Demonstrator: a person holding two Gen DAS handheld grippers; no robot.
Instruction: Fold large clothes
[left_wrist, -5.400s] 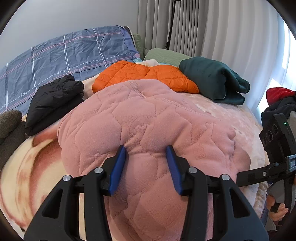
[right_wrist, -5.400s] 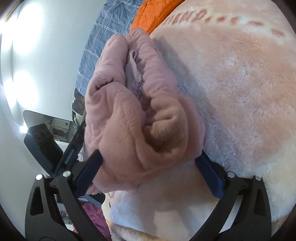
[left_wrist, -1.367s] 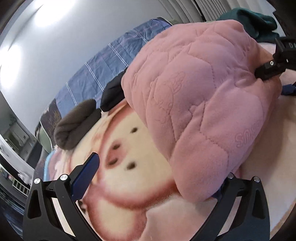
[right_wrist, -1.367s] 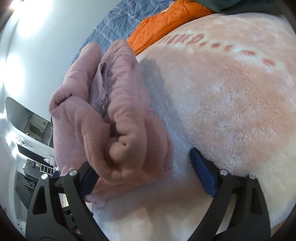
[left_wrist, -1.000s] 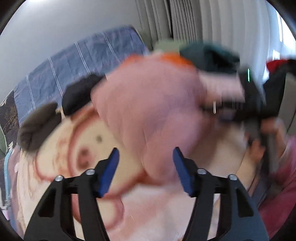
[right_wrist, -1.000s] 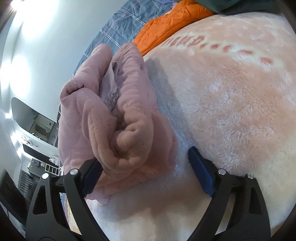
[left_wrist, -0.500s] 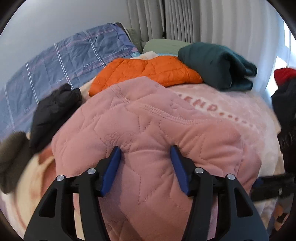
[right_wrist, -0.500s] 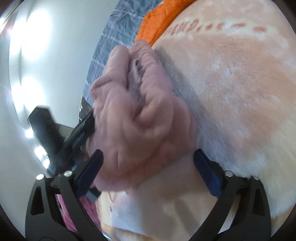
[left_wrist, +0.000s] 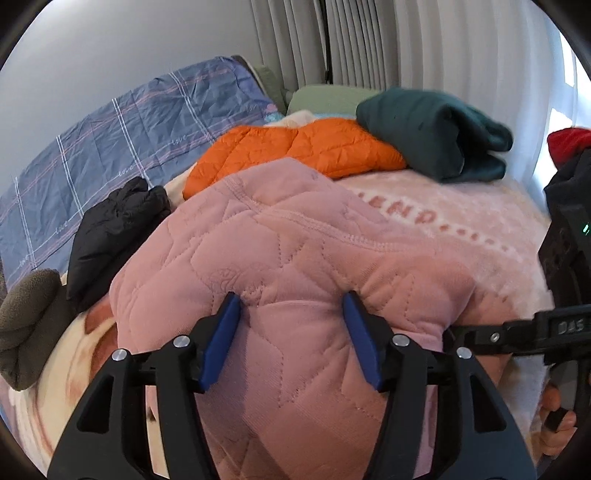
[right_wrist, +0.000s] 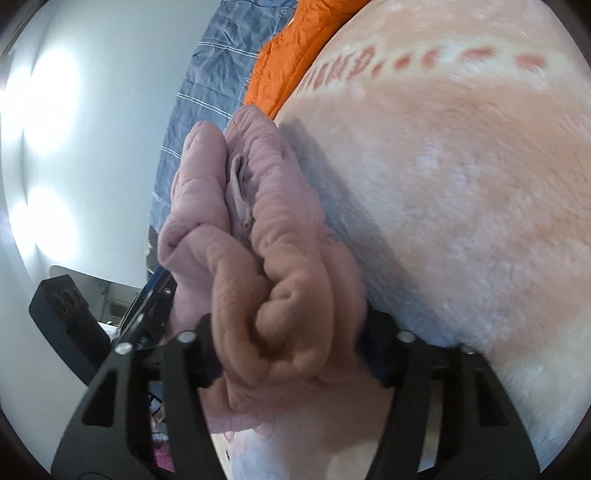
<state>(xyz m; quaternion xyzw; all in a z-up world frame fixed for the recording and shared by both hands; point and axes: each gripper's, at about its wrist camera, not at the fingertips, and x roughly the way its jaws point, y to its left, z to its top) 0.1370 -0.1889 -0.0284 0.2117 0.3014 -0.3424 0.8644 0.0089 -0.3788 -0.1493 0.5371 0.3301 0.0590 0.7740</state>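
A folded pink quilted garment (left_wrist: 288, 258) lies on a pink plush blanket (left_wrist: 461, 221) on the bed. My left gripper (left_wrist: 291, 317) is closed on a thick bunch of its near edge, blue pads pressed into the fabric. My right gripper (right_wrist: 288, 332) is closed on the garment's folded side (right_wrist: 258, 240), layers bunched between its fingers. In the left wrist view the right gripper's body (left_wrist: 554, 325) shows at the right, at the garment's edge.
An orange puffer jacket (left_wrist: 295, 147), a dark green folded garment (left_wrist: 436, 129), a black jacket (left_wrist: 110, 229) and a grey-brown fleece (left_wrist: 26, 317) lie around the back and left. A blue plaid pillow (left_wrist: 110, 140) leans on the wall. Curtains hang behind.
The left gripper swung off to the side, then came back over the garment and closed on its near edge. The right gripper, open around the folded side, has closed on it.
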